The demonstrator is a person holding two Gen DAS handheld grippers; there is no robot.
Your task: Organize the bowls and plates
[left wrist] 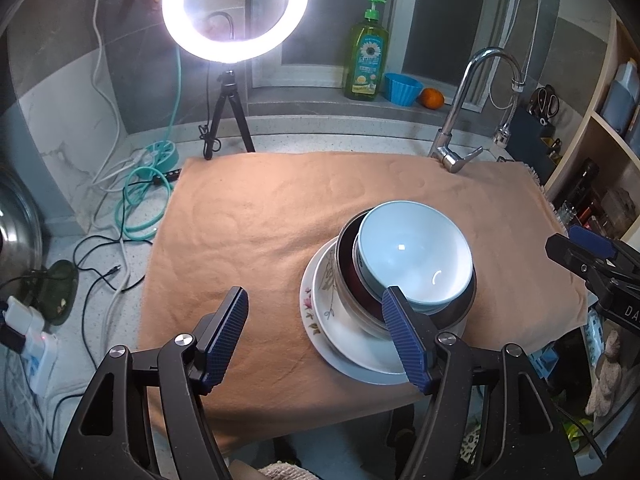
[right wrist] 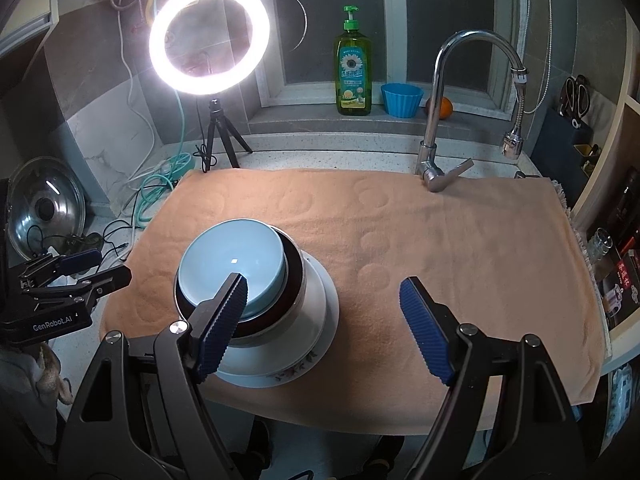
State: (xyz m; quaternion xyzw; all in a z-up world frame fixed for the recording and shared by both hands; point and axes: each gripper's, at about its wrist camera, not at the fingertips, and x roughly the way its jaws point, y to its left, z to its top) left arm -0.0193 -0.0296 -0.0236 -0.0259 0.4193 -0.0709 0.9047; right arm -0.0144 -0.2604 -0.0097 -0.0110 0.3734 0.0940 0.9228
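Both pairs of jaws stand spread wide with nothing between them: the left gripper [left wrist: 316,334] hangs over the near edge of the towel, its right finger [left wrist: 404,338] in front of the stacked dishes, and the right gripper [right wrist: 324,328] hangs over the bare cloth to the right of the stack, its left finger [right wrist: 222,322] crossing the stack's near side in that view. Whether either finger touches the dishes cannot be told.

The stack sits on the near half of the peach towel [left wrist: 260,220], right of centre in the left wrist view. On top is a pale blue bowl [left wrist: 414,252], tilted and nested in a dark red-lined bowl [left wrist: 352,280] with a metal-looking outer wall. Under these lies a deep white plate [left wrist: 348,320] with a faint floral print, and below it a wider flower-rimmed plate [left wrist: 310,312] resting flat on the towel.

The towel covers the worktop [left wrist: 100,320]. At its far edge rises a chrome faucet [right wrist: 444,112]. On the window ledge behind stand a green dish-soap bottle [right wrist: 353,72], a blue fluted cup [right wrist: 401,99] just beside it and an orange [right wrist: 444,108]. A lit ring light [right wrist: 209,36] stands on a small black tripod [right wrist: 222,136] at the far left, with coiled teal and white cables [left wrist: 136,196] nearby. A metal pot lid [right wrist: 46,206] leans at the far left.
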